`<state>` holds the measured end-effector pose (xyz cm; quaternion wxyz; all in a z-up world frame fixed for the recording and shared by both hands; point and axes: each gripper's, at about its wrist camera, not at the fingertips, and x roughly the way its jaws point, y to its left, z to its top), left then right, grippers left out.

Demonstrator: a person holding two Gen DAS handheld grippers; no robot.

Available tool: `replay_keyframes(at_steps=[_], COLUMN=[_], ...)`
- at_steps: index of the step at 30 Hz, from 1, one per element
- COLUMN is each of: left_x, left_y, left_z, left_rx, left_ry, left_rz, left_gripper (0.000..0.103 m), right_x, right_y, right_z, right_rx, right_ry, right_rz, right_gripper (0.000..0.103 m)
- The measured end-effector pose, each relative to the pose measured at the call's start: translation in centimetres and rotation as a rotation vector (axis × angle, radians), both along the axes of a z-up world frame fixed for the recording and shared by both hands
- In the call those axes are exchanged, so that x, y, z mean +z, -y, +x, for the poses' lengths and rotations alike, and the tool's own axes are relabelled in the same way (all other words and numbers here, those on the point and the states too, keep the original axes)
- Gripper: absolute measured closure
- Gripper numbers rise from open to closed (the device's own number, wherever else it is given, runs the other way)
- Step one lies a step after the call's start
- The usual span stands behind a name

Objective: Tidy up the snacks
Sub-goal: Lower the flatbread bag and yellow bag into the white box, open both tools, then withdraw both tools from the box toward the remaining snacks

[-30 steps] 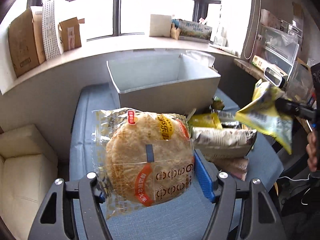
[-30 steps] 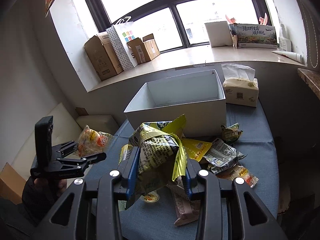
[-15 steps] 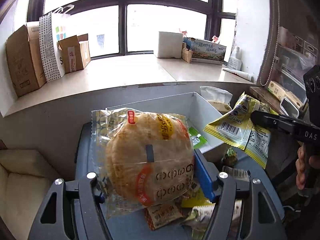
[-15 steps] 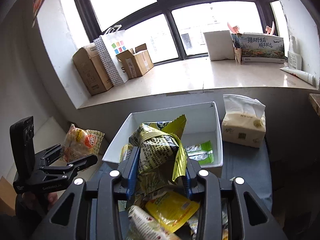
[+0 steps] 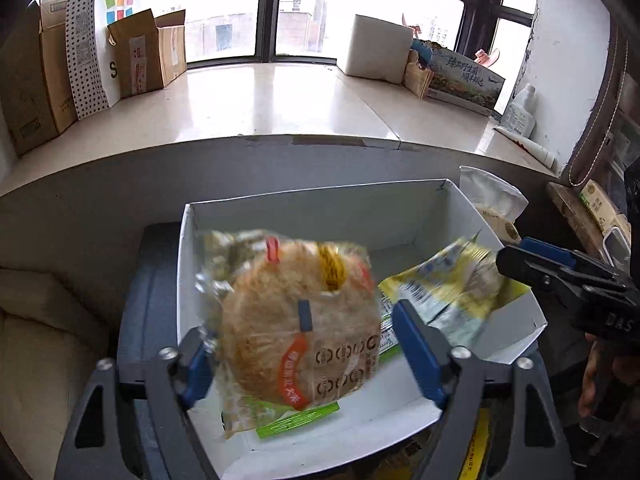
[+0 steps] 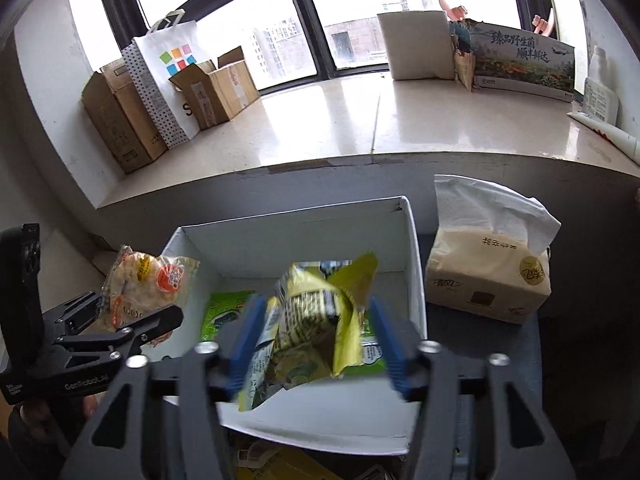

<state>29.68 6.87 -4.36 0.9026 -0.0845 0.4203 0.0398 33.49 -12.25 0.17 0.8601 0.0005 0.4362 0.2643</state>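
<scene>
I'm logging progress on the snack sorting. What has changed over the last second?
Both grippers moved forward from the snack pile to over the white box. The left gripper has opened, letting go of the rice cracker pack. The right gripper has also opened around the yellow snack bag, now blurred as if dropping. The tissue pack stayed put.

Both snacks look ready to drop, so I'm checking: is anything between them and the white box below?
Nothing visible blocks them. The rice cracker pack and yellow snack bag hang over the open white box; only green packets lie inside.
</scene>
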Motion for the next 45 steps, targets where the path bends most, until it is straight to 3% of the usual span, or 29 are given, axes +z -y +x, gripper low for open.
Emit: replay_keyframes(at_steps=[1, 4, 16, 26, 29, 33, 38, 45], left_x=[-0.1, -0.4, 0.3, 4.2, 4.1, 3.1, 0.9, -1.2], left_y=[-0.2, -0.4, 0.8, 3.0, 3.7, 4.5, 5.0, 4.7], left_z=[-0.1, -0.3, -2.5, -13.6, -17.3, -22.2, -27.1, -28.6], left_rx=[0.006, 0.003, -0.004, -0.004, -0.014, -0.017, -0.019, 0.013], left_ry=[0.004, -0.004, 0.004, 0.135, 0.141, 0.134, 0.09, 0.054], left_rz=[-0.01, -0.022, -0.009, 0.038, 0.008, 0.017, 0.023, -0.036], left_gripper=[0.0, 0.0, 0.0, 0.0, 0.0, 0.0, 0.0, 0.0], right_x=[-0.1, 0.2, 1.8, 4.3, 4.4, 3.3, -0.6, -4.1], right_y=[0.2, 0.9, 1.2, 4.2, 5.7, 7.3, 8.5, 6.9], right_z=[0.1, -0.2, -2.4, -12.1, -15.6, -20.9, -26.5, -26.8], right_rx=[-0.014, -0.025, 0.002, 0.075, 0.08, 0.125, 0.218, 0.279], right_ry=[0.008, 0.054, 0.061, 0.111, 0.139, 0.168, 0.171, 0.153], right_rz=[0.001, 0.014, 0.052, 0.094, 0.104, 0.08, -0.048, -0.156], right_gripper=[0.0, 0.0, 0.0, 0.0, 0.0, 0.0, 0.0, 0.0])
